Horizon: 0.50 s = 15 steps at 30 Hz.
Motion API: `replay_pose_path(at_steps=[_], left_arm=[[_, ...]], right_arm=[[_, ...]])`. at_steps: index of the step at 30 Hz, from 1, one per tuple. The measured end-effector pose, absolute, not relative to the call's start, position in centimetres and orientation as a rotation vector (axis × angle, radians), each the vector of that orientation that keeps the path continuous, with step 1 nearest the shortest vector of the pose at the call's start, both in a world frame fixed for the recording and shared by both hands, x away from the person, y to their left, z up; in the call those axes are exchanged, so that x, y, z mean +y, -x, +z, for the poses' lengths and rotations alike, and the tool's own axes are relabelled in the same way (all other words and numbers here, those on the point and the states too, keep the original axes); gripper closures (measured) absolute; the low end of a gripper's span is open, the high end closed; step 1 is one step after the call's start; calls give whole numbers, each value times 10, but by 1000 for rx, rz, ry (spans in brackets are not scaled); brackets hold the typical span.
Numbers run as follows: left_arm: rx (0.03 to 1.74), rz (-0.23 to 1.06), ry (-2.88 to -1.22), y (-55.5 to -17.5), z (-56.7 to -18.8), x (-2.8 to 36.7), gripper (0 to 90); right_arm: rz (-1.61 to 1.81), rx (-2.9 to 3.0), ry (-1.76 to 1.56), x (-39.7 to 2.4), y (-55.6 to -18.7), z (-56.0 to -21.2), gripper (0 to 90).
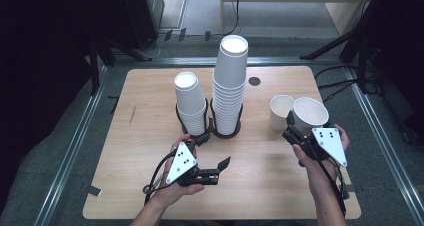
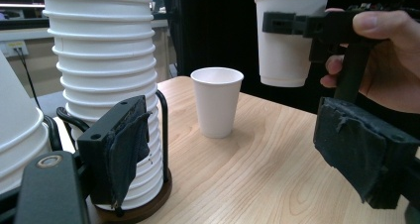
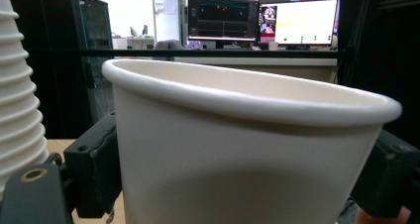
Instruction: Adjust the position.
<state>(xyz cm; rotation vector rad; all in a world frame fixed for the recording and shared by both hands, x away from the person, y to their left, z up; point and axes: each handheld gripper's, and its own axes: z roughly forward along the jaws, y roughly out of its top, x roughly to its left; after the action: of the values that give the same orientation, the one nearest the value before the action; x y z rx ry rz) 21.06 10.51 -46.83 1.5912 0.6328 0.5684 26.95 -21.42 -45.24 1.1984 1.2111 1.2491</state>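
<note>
Pinching a light, thin-walled paper cup [image 1: 310, 115] just under its stiffer rolled rim, the right gripper [image 1: 296, 131] holds it above the table [image 1: 260, 186] beside a standing cup [image 1: 280, 112], where harder squeezing would likely crumple it, while the left gripper [image 1: 220, 167] waits part-open and empty.

The table [image 1: 150, 186] is light wood, smooth, with wavy grain lines on it. The cups are white paper with a soft, matt look: the one held up in the air [image 1: 310, 116], the one standing alone [image 1: 280, 112], the short stack [image 1: 190, 103] and the tall stack [image 1: 230, 86]. Each cup has a rolled rim (smooth and a bit shiny). The left gripper [image 1: 217, 158] is black plastic, and its pads [image 2: 124, 154] look rough and worn, like torn rubber. The stack holder's base [image 2: 143, 209] is dark brown and glossy.
</note>
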Motion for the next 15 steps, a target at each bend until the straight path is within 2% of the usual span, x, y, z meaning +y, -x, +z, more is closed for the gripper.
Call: replay_pose_path(at_steps=[15], left_arm=[[649, 573, -1608, -208, -470, 109, 142]], right_arm=[[1233, 1242, -1172, -221, -279, -474, 119]])
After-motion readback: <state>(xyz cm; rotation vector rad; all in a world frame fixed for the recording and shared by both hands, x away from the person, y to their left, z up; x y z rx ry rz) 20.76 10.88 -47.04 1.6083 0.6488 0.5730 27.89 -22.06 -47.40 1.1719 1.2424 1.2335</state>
